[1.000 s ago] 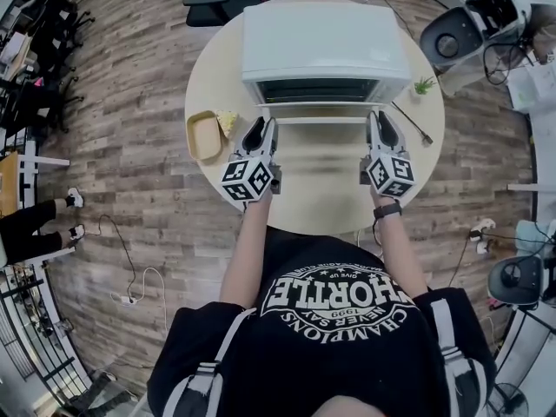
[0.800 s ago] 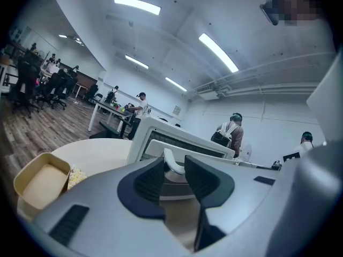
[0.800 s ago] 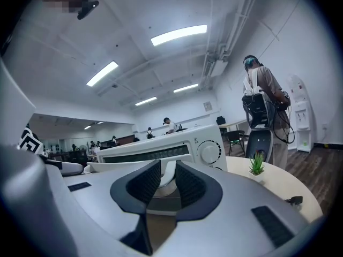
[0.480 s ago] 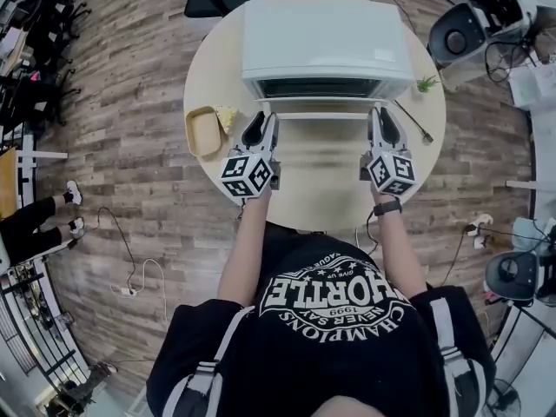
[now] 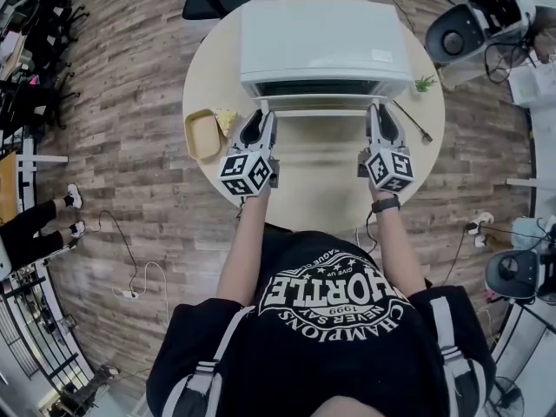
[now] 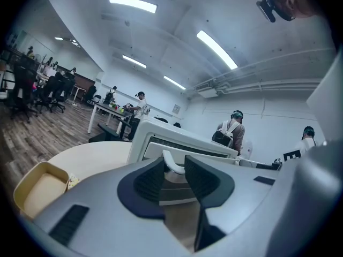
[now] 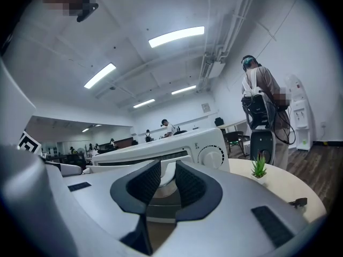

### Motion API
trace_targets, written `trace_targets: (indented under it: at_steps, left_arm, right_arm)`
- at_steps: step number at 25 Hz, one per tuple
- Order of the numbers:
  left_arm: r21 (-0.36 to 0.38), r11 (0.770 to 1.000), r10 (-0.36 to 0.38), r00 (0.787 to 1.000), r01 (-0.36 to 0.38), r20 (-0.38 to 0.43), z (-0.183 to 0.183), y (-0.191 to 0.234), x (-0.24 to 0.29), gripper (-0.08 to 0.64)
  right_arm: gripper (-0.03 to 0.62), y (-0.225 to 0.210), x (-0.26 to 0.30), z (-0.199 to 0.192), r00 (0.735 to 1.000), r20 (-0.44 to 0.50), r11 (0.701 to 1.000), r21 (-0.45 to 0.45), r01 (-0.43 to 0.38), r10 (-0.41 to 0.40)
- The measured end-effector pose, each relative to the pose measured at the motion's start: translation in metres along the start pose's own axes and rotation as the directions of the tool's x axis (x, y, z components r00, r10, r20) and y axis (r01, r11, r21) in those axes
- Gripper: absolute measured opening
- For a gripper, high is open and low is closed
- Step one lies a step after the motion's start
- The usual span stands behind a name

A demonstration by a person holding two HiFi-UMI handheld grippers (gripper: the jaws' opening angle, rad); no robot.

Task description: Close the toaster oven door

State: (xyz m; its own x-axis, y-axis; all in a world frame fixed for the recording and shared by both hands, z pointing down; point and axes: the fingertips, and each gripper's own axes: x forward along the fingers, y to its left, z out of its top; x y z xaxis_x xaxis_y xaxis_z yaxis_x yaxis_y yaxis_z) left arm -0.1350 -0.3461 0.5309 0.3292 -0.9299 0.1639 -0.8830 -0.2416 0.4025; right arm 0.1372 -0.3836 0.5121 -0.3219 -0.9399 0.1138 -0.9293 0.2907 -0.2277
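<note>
A white toaster oven [image 5: 326,46] stands at the back of a round table [image 5: 321,207]. Its door [image 5: 317,104] hangs part open, with the white handle bar [image 5: 317,112] along its front edge. My left gripper [image 5: 263,118] is at the bar's left end and my right gripper [image 5: 375,113] at its right end. In the left gripper view the handle [image 6: 172,163] fills the gap between the jaws of that gripper [image 6: 174,171]. The right gripper view shows the same: the handle [image 7: 168,170] sits gripped in the right gripper [image 7: 167,180], below the oven's dial [image 7: 211,155].
A yellow tray [image 5: 201,135] with a bit of food [image 5: 226,120] lies left of the oven. A small potted plant [image 5: 423,85] and a thin dark tool [image 5: 410,122] are at the right. Office chairs, desks and people stand around the table.
Both grippers have moved a little towards the oven with the handle, and the door has swung up, showing less of its face than a second ago.
</note>
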Motion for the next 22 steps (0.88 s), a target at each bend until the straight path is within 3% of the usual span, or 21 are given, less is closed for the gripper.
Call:
trace_targets:
  at_steps: [22]
  left_arm:
    - [0.038,0.999,0.003,1.0,-0.004,0.026,0.014,0.002,0.014,0.138]
  right_arm:
    - [0.104,0.0,0.016,0.012,1.0,0.025,1.0,-0.026,-0.005,0.006]
